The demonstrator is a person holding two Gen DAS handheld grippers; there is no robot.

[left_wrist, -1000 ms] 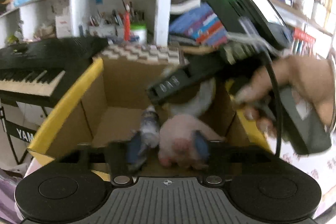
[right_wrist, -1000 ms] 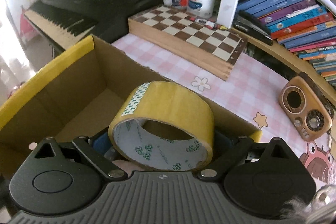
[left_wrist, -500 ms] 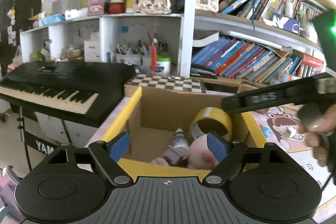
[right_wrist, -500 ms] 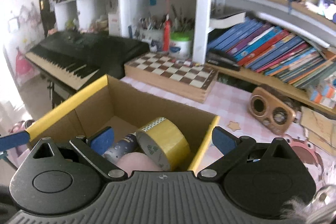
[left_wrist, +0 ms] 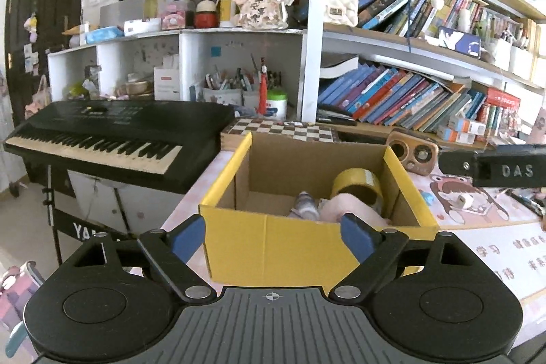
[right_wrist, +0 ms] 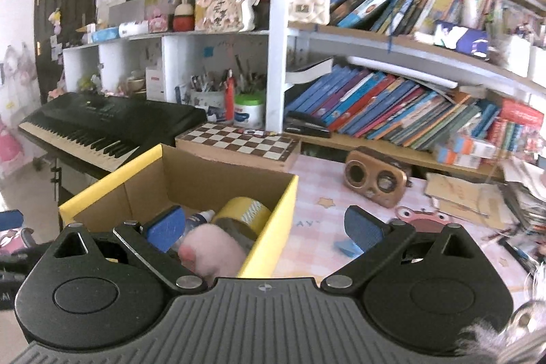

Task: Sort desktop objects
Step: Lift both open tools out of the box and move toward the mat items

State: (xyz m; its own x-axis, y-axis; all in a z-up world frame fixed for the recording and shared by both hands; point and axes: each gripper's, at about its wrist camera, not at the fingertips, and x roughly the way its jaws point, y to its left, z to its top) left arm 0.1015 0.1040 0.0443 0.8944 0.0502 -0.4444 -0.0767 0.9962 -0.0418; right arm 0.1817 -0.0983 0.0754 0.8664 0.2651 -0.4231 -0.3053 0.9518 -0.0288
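A yellow-edged cardboard box (left_wrist: 273, 248) (right_wrist: 273, 227) stands at the desk's left end. Inside it lie a yellow tape roll (left_wrist: 356, 186) (right_wrist: 244, 214), a pink plush toy (left_wrist: 344, 208) (right_wrist: 211, 253) and a small bottle (left_wrist: 305, 205) (right_wrist: 199, 219). My left gripper (left_wrist: 273, 237) hangs in front of the box's near wall, its jaws still opening, with nothing between them. My right gripper (right_wrist: 261, 227) is open and empty above the box's right wall. Part of the right gripper's body (left_wrist: 494, 168) shows at the right edge of the left wrist view.
A black keyboard (left_wrist: 112, 132) stands left of the box. Behind it are a chessboard (right_wrist: 239, 142), a wooden speaker (right_wrist: 377, 179) and shelves of books (right_wrist: 392, 104). A small blue object (right_wrist: 346, 246) and papers (right_wrist: 460, 200) lie on the pink desk mat (right_wrist: 317, 217).
Both grippers pulled back and up out of the box. The right one let go of the tape roll, which now lies in the box. The left jaws spread wider, away from the plush toy.
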